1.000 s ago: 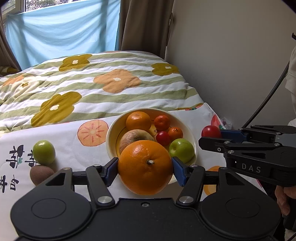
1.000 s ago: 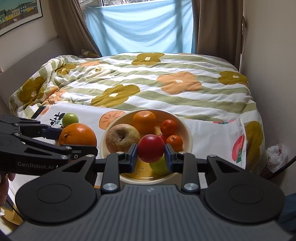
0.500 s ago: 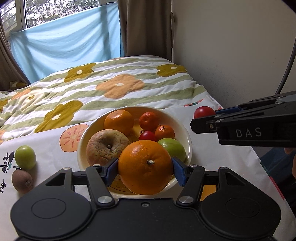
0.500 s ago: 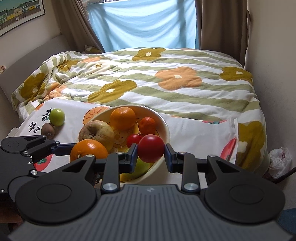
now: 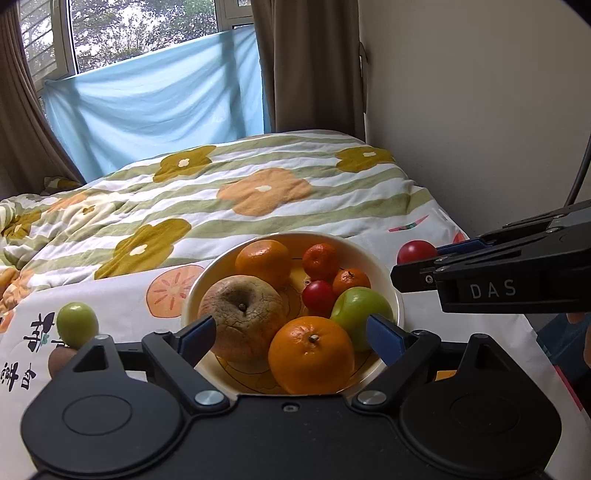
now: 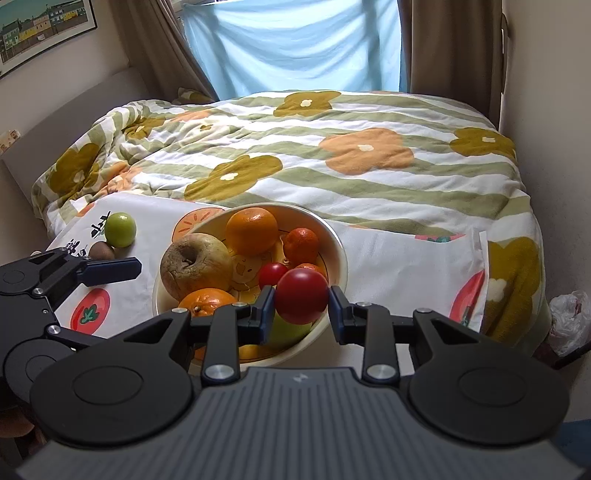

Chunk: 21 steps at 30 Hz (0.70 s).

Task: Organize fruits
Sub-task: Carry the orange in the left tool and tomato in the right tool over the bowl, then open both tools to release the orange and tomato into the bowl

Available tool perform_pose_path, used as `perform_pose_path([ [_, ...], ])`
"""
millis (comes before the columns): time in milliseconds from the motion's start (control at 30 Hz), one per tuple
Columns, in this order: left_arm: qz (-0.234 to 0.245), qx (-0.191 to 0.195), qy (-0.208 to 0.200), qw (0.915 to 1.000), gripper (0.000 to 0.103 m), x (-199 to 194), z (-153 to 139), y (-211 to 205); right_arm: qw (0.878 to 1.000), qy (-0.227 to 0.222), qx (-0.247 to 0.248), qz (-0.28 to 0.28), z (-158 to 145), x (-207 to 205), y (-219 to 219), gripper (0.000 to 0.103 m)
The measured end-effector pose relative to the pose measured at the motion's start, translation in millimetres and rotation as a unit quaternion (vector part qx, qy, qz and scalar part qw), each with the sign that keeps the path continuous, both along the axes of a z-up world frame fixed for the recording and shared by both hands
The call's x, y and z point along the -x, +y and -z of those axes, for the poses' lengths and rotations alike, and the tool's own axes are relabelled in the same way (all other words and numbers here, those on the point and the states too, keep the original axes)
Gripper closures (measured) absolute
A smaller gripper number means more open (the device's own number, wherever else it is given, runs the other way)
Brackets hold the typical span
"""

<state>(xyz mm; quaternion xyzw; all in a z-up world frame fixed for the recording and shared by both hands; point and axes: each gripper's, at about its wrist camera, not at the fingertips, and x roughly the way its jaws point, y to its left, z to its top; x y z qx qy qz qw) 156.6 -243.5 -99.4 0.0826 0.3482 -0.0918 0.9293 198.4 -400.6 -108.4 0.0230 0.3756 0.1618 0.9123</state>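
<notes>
Downward-tilted, left tongs (image 5: 291, 334) opening around orange (image 5: 311, 355).

Cream bowl (image 5: 391, 291), orange orange (image 5: 311, 354), green apple (image 5: 360, 308), green-striped floral quilt (image 6: 332, 147).

Bowl (image 5: 397, 314) sits on cloth (image 5: 122, 314) at the bed's (image 5: 258, 192) near end. In bowl: orange (image 5: 311, 355) at front, wrinkled apple (image 5: 243, 314) to its left, apple (image 5: 360, 314) to its right, tomato (image 5: 318, 298) & mandarins (image 5: 320, 260) behind. Loose apple (image 5: 77, 324) & kiwi (image 6: 102, 250) lie on cloth, left of bowl. Window (image 5: 147, 33) behind bed.
</notes>
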Motion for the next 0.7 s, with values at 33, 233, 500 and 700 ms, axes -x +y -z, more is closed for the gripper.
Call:
perform_pose_path([
  [33,-0.003,0.001,0.001,1.0,0.011,1,-1,2,1.0,-0.001,0.0,-0.002,0,0,1,0.057],
  [233,-0.026,0.01,0.001,0.9996,0.008,7,-11,21,1.0,-0.009,0.0,-0.017,-4,-6,11,0.057],
  [500,-0.065,0.029,0.01,0.9974,0.008,10,-12,47,0.999,-0.004,-0.011,-0.04,6,-27,25,0.057],
  [700,-0.089,0.037,0.021,0.9951,0.008,8,-6,65,0.999,0.005,-0.02,-0.049,21,-48,37,0.057],
])
